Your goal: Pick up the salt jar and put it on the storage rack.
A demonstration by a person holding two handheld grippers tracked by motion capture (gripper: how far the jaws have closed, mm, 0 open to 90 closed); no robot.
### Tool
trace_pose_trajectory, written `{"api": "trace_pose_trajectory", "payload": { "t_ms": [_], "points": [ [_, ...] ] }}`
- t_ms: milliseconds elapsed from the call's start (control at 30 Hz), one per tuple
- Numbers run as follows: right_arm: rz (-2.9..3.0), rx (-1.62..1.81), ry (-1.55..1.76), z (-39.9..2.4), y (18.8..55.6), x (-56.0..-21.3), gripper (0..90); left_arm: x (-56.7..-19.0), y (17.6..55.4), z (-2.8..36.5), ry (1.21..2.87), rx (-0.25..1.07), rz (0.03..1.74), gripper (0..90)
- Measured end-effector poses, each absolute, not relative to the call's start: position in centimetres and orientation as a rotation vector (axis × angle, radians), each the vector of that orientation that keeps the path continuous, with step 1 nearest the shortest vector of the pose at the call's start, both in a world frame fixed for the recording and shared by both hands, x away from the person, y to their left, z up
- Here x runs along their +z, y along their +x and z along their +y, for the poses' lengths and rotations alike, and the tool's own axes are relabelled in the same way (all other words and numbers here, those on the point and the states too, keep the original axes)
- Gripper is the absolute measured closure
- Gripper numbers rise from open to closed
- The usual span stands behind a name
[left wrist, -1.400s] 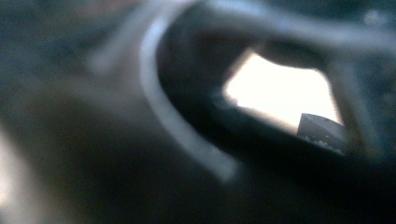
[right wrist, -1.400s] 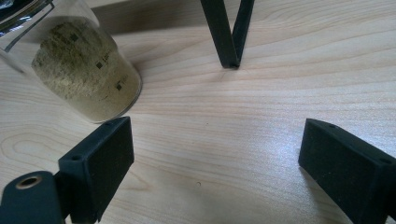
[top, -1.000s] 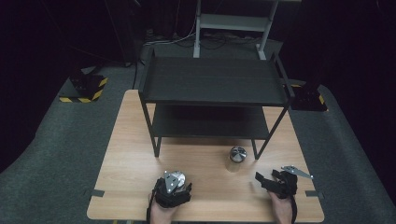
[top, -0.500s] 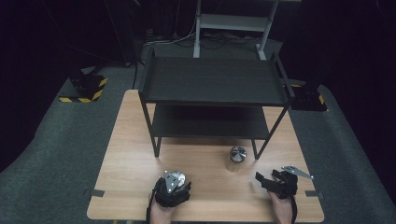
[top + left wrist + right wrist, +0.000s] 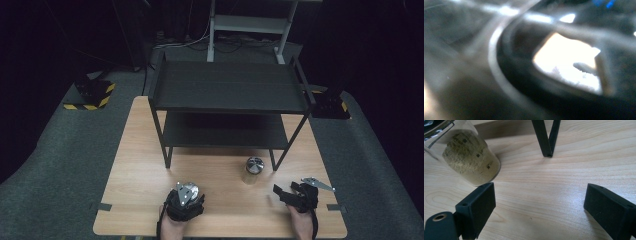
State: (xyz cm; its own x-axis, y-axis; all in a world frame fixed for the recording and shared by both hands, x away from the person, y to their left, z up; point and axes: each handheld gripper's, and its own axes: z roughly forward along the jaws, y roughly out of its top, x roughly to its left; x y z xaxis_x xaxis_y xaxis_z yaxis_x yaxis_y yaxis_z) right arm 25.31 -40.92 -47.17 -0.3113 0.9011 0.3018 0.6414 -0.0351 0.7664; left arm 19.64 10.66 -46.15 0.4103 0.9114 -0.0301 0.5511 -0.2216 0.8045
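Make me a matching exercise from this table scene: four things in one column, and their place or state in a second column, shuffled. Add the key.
Things:
1. left gripper
2. right gripper
3. jar
4. black shelf rack

Place or state:
A. stands at the back of the wooden table, both levels bare
B. jaws open over bare wood
C. upright by the rack's front right leg, metal lid on
D. jaws shut on a second jar, at the table's front edge

Pairs: 1-D, 2-B, 3-C, 4-A

Matt pale wood table [image 5: 140, 165], clear glass jar [image 5: 466, 152], shiny metal lid [image 5: 254, 164]
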Motion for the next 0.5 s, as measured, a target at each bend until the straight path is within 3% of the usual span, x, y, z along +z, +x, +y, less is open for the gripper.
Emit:
{"api": "trace_pose_trajectory", "payload": {
  "t_ms": [500],
  "points": [
    [1.955,1.269,1.636,-40.9,25.3,-47.1,9.9,-43.5,19.7,11.0,1.902,0.598,1.197,30.7]
  ]
}}
